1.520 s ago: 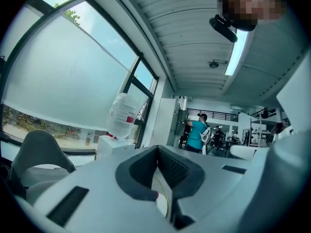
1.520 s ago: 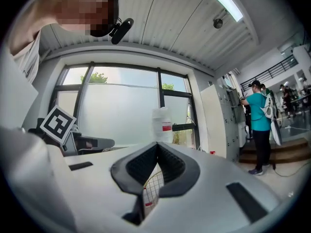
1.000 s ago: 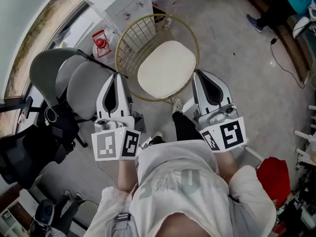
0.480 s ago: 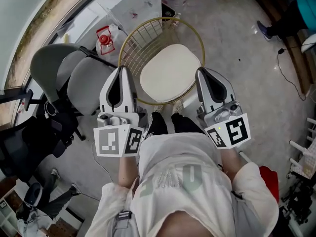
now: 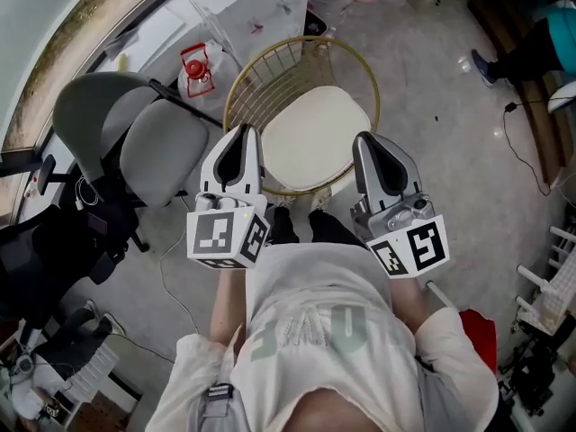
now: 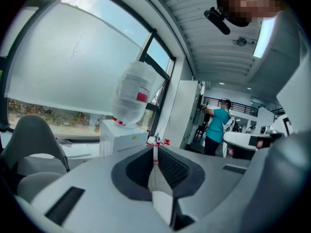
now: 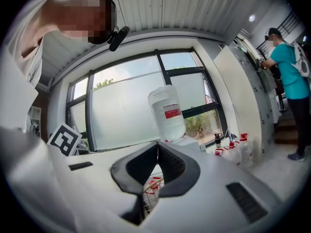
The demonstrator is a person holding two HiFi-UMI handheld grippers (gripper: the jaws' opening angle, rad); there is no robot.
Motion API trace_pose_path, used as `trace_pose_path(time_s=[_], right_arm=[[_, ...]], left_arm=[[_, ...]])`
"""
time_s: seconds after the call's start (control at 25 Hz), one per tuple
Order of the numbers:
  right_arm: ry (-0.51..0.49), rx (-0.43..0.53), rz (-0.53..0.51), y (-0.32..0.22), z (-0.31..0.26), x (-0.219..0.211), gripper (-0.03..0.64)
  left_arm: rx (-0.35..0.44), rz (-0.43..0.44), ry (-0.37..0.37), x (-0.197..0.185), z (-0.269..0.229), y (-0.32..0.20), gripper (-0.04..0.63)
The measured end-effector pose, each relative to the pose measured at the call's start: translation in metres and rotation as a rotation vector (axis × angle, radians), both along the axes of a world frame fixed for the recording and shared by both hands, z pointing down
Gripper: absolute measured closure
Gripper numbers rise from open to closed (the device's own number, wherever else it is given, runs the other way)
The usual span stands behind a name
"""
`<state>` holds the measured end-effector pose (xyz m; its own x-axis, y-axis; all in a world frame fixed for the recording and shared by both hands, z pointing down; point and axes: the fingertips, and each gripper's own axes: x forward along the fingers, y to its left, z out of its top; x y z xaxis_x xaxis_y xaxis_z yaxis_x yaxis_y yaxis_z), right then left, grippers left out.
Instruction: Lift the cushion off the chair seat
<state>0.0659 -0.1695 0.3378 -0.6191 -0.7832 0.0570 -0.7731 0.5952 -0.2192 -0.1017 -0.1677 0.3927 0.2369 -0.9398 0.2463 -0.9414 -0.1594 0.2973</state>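
A cream round cushion [image 5: 315, 135] lies on the seat of a gold wire chair [image 5: 270, 70] in the head view. My left gripper [image 5: 243, 133] hangs over the chair's front left rim, jaws shut with nothing between them [image 6: 155, 147]. At the front right rim my right gripper [image 5: 367, 140] is likewise shut and empty [image 7: 158, 143]. Neither gripper touches the cushion. Both point roughly level, so the two gripper views look past the chair toward the window. A bit of the wire chair [image 7: 146, 191] shows below the right jaws.
Two grey chairs [image 5: 157, 151] stand left of the wire chair. A white water dispenser [image 5: 243, 7] with its bottle [image 6: 132, 93] stands behind, red-capped bottles [image 5: 193, 70] beside it. A person in teal [image 7: 286, 57] is at the far right. A red object [image 5: 477, 331] lies low right.
Both grippers have come closer to the chair's front rim, the left one shifting right and lower. The cushion has not moved and both jaws stay shut.
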Motion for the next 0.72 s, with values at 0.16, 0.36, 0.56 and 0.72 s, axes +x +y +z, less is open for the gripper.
trace_pose_path(time_s=[0.16,0.36,0.56,0.72], right_arm=[[-0.008,-0.092,0.009,-0.007,0.033,-0.006,0.600],[0.052,-0.207,-0.061,-0.003,0.106,-0.030,0.600],[0.117,-0.306,-0.175,0.022,0.162,-0.042,0.600],[0.135,-0.364,-0.237,0.037,0.200,-0.052,0.600]], left_arm=[[-0.134,0.019,0.114,0.006,0.067,-0.003,0.471],[-0.276,-0.033,0.155,-0.003,0.169,-0.001,0.381],[-0.436,-0.208,0.279,-0.017,0.268,0.012,0.345],[-0.514,-0.300,0.293,-0.019,0.332,0.010,0.345]])
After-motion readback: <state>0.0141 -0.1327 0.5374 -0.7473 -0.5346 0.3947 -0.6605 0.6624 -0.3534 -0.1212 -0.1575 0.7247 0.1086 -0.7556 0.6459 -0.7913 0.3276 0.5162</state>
